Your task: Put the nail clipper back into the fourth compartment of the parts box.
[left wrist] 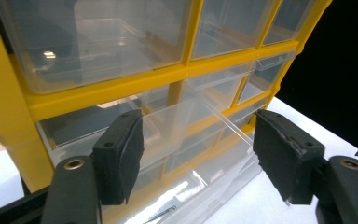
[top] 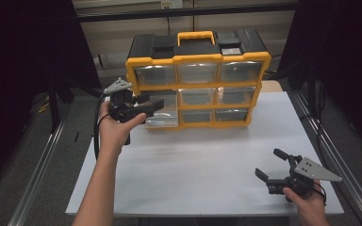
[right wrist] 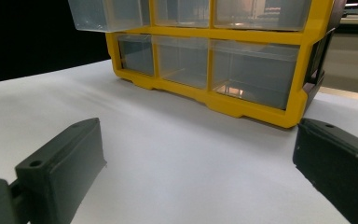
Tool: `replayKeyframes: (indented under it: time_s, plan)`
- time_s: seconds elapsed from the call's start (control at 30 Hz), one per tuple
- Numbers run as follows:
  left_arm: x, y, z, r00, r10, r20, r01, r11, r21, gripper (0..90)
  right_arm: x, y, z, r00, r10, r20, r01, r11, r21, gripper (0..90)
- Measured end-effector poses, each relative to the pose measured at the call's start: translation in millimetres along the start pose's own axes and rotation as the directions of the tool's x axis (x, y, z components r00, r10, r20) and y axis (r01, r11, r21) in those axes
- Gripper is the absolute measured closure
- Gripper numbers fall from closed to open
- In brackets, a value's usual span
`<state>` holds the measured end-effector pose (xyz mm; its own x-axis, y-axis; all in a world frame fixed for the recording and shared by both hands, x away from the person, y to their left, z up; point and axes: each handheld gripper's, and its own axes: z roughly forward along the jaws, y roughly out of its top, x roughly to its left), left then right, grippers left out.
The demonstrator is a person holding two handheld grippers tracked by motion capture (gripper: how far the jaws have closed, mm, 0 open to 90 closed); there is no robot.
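A yellow and black organizer (top: 198,59) with clear drawers stands at the back of the white table (top: 207,169). Its middle-left drawer (top: 164,112) is pulled out toward me. My left gripper (top: 152,102) hovers open right at that drawer's left front corner. In the left gripper view the jaws (left wrist: 198,128) stand wide apart, and the clear drawer (left wrist: 182,123) lies ahead between them, untouched as far as I can see. My right gripper (top: 268,162) is open low over the table's near right corner. It faces the organizer (right wrist: 242,107), whose pulled-out drawer (right wrist: 107,14) shows at upper left.
The organizer has an orange carry handle (top: 196,36) on top. Metal frame rails (top: 332,155) run along both table sides, with dark curtains beyond. A thin metal sliver (left wrist: 161,214) shows through the clear plastic low in the left gripper view.
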<state>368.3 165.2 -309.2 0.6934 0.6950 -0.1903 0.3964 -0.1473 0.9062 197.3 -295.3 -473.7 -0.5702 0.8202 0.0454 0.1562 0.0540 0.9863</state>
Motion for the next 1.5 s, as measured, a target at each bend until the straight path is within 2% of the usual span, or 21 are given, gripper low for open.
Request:
replayKeyframes:
  time_s: [0.17, 0.27, 0.4, 0.47, 0.5, 0.77, 0.87, 0.93, 1.03, 1.5]
  plan:
    - [-0.3, -2.7, -4.2, 1.0000, 0.004, 0.007, -0.004, 0.9998, -0.019, 25.4, 0.0, 0.1, -0.2, 1.0000, -0.002, -0.001, 0.002, 1.000, 0.000, 1.4]
    - [-0.2, -4.5, -7.9, 1.0000, 0.010, 0.002, -0.010, 0.9996, -0.026, 23.3, -0.1, -0.1, -0.4, 1.0000, -0.006, -0.004, 0.006, 1.000, 0.003, 1.4]
    - [-0.4, -6.6, -12.0, 0.9999, 0.009, -0.011, -0.009, 0.9994, -0.032, 16.4, -0.5, 0.1, -0.4, 1.0000, -0.005, -0.002, 0.005, 1.000, 0.001, 1.4]
    - [0.2, -8.3, -13.1, 1.0000, 0.008, 0.000, -0.008, 0.9991, -0.041, 13.5, -0.3, 0.1, -0.1, 1.0000, 0.001, 0.003, -0.001, 1.000, -0.001, 1.4]
    - [0.1, -9.0, -14.1, 0.9999, 0.009, -0.012, -0.009, 0.9990, -0.043, 12.7, -0.2, 0.0, -0.1, 1.0000, 0.003, 0.002, -0.003, 1.000, 0.001, 1.4]
    - [3.5, -15.1, -19.8, 0.9997, 0.008, -0.021, -0.010, 0.9978, -0.066, 5.9, -0.1, 0.1, 0.4, 1.0000, -0.001, 0.000, 0.001, 1.000, -0.003, 1.4]
    - [3.1, -17.7, -21.8, 0.9994, 0.006, -0.034, -0.008, 0.9970, -0.077, 5.1, -0.2, 0.2, 0.3, 1.0000, 0.001, 0.001, -0.001, 1.000, 0.002, 1.4]
    - [4.1, -19.5, -22.6, 0.9997, 0.007, -0.024, -0.009, 0.9966, -0.082, 4.7, -0.1, 0.2, 0.3, 1.0000, 0.001, 0.002, -0.001, 1.000, 0.001, 1.4]
    - [4.9, -22.7, -25.1, 0.9994, 0.012, -0.034, -0.015, 0.9969, -0.078, 4.4, -0.6, -0.1, 0.1, 1.0000, 0.001, 0.001, -0.001, 1.000, -0.001, 1.4]
    - [7.4, -38.9, -39.1, 0.9988, 0.019, -0.046, -0.024, 0.9930, -0.116, 4.5, -1.3, 0.3, -1.1, 1.0000, -0.006, 0.002, 0.006, 1.000, 0.000, 1.5]
